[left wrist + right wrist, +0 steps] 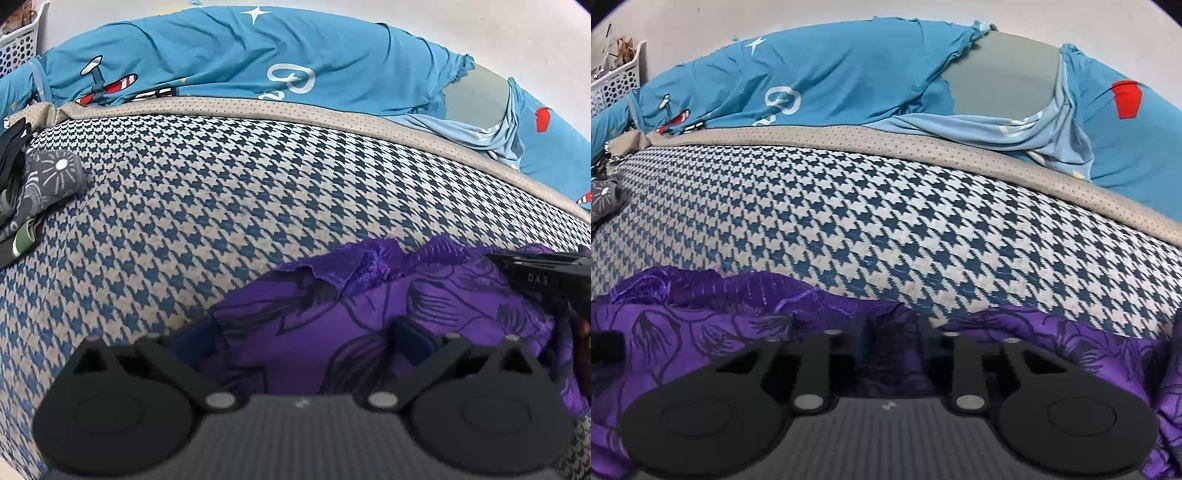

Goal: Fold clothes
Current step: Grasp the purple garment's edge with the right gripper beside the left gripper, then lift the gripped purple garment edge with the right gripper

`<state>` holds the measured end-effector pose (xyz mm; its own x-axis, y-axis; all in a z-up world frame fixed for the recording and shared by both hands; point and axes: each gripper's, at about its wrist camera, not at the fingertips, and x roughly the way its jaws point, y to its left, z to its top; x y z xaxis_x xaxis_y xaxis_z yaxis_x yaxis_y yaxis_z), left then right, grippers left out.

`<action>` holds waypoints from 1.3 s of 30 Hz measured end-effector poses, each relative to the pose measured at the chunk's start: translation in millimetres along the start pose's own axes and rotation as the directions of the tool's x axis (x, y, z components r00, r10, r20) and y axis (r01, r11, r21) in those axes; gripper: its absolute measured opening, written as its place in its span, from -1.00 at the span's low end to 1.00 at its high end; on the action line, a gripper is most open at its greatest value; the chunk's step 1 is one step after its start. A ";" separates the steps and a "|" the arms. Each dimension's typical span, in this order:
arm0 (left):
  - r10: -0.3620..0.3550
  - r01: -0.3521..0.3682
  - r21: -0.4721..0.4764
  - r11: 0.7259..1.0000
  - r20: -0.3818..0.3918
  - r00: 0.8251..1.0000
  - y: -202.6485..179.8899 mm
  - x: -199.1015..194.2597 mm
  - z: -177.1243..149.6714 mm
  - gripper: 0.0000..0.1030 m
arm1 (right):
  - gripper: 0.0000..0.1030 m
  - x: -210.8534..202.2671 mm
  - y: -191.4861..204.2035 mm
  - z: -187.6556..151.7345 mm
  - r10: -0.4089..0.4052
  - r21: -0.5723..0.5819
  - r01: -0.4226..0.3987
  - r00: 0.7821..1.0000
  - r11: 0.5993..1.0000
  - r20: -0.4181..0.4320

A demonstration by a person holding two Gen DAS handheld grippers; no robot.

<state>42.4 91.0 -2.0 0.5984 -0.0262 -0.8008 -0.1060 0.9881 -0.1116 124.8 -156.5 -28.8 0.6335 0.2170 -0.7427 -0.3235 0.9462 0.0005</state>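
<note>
basket [18,40]: white perforated, far left corner, cut off by the frame; contents hard to make out
grey patterned pile [40,184]: dark clothes at the left edge of the bed; looks roughly stacked, so maybe already folded; cannot tell for sure
bed cover [221,206]: blue-and-beige houndstooth; the work surface; mostly bare in the middle
blue bedding [229,59]: star and plane print, bunched along the wall behind; not part of the job as far as I can judge
purple garment [332,314]: floral print with a lacy edge, lying on the near part of the bed under both tools; rumpled, no clean fold line visible
left hand-held gripper [310,336]: fingers spread wide over the purple cloth; pads apart, nothing pinched
right hand-held gripper [892,339]: fingers close together with a bunch of purple cloth standing between them; reads as a pinch on the garment's edge; contact itself dark and blurred
progress: early on this garment; a grasp just being made, fold itself not yet done; smoothing and folding all left
hidden: near half of the garment sits below both cameras; its shape, sleeves or type cannot be told; in the left view the right tool is cut by the right edge; a bit of hand behind it, barely visible
</note>
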 end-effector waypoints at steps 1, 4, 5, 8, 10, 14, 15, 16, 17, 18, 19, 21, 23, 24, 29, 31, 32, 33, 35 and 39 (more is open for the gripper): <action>0.001 -0.001 0.000 1.000 0.000 1.000 0.0 0.1 0.1 1.00 | -0.68 -1.7 -0.8 0.0 0.010 0.005 -0.010 1.000 1.000 0.003; 0.005 -0.005 0.003 1.000 0.001 1.000 -0.3 0.4 -0.1 1.00 | -0.77 -6.0 -1.2 1.5 0.009 0.014 -0.009 1.000 1.000 0.023; 0.006 -0.006 0.001 1.000 0.002 1.000 -0.2 0.3 0.1 1.00 | -0.79 -7.6 -2.2 3.0 0.010 0.029 -0.011 0.999 1.000 0.037; 0.009 -0.009 -0.004 1.000 0.006 1.000 0.5 -0.1 0.9 1.00 | -0.82 -15.1 -7.6 8.0 0.016 0.084 -0.024 0.996 0.996 0.091; 0.016 -0.016 -0.014 1.000 0.016 1.000 1.5 -1.6 2.1 1.00 | -0.86 -19.9 -11.6 12.0 0.015 0.120 -0.031 0.991 0.992 0.130; 0.023 -0.021 -0.042 0.999 0.029 0.999 4.9 -5.7 4.5 1.00 | -0.93 -28.4 -18.5 21.1 -0.031 0.180 -0.007 0.978 0.984 0.207; 0.022 -0.020 -0.048 0.999 0.031 0.999 5.8 -6.1 5.2 1.00 | -0.94 -29.7 -20.2 23.8 -0.038 0.190 -0.004 0.976 0.982 0.216; 0.021 -0.020 -0.055 0.998 0.033 0.999 6.7 -6.5 5.9 1.00 | -0.96 -30.6 -21.6 26.6 -0.046 0.200 0.000 0.974 0.980 0.222; 0.023 -0.021 -0.058 0.998 0.034 0.999 6.9 -6.4 6.2 1.00 | -0.96 -31.6 -23.2 28.2 -0.055 0.206 0.007 0.972 0.979 0.227; 0.027 -0.025 -0.060 0.998 0.034 0.999 6.7 -6.1 6.7 1.00 | -0.96 -31.9 -25.4 29.2 -0.058 0.216 0.008 0.972 0.976 0.228; 0.029 -0.026 -0.064 0.998 0.034 0.999 6.8 -5.8 7.3 1.00 | -0.96 -32.0 -27.9 30.3 -0.060 0.226 0.007 0.972 0.974 0.228; 0.030 -0.028 -0.071 0.997 0.033 0.999 7.0 -5.2 8.2 1.00 | -0.96 -30.2 -32.2 32.7 -0.061 0.243 0.007 0.974 0.970 0.217; 0.031 -0.029 -0.076 0.997 0.031 0.999 7.3 -4.7 8.4 1.00 | -0.95 -25.9 -32.8 33.2 -0.007 0.235 -0.041 0.980 0.971 0.200; 0.032 -0.030 -0.077 0.997 0.029 0.999 7.3 -4.5 8.4 1.00 | -0.94 -24.1 -32.0 33.5 0.029 0.226 -0.073 0.981 0.971 0.191; 0.033 -0.031 -0.081 0.996 0.027 0.999 7.9 -4.0 8.5 1.00 | -0.64 -8.5 -9.2 35.7 0.144 0.117 -0.158 0.982 0.981 0.118; 0.033 -0.031 -0.082 0.996 0.025 0.999 8.8 -3.7 8.5 1.00 | -0.31 -1.6 0.7 36.4 0.155 0.059 -0.160 0.984 0.985 0.086; 0.033 -0.031 -0.082 0.996 0.025 0.999 9.4 -3.7 8.5 1.00 | -0.11 -0.7 4.7 35.9 0.155 0.033 -0.158 0.985 0.987 0.078; 0.033 -0.031 -0.083 0.996 0.025 0.999 10.2 -3.6 8.7 1.00 | -0.01 0.2 8.7 36.1 0.154 0.003 -0.155 0.985 0.988 0.075; 0.033 -0.030 -0.089 0.996 0.024 0.999 12.0 -3.5 9.0 1.00 | 0.13 1.5 13.9 36.9 0.155 -0.042 -0.152 0.985 0.987 0.078; 0.030 -0.028 -0.097 0.995 0.022 0.999 14.4 -3.0 9.9 1.00 | 0.33 8.7 21.1 36.2 0.147 -0.118 -0.140 0.988 0.983 0.055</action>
<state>46.9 106.8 4.7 0.6123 0.0067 -0.7906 -0.1989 0.9691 -0.1458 149.0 -125.9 -11.0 0.6168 0.3669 -0.6964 -0.4897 0.8715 0.0255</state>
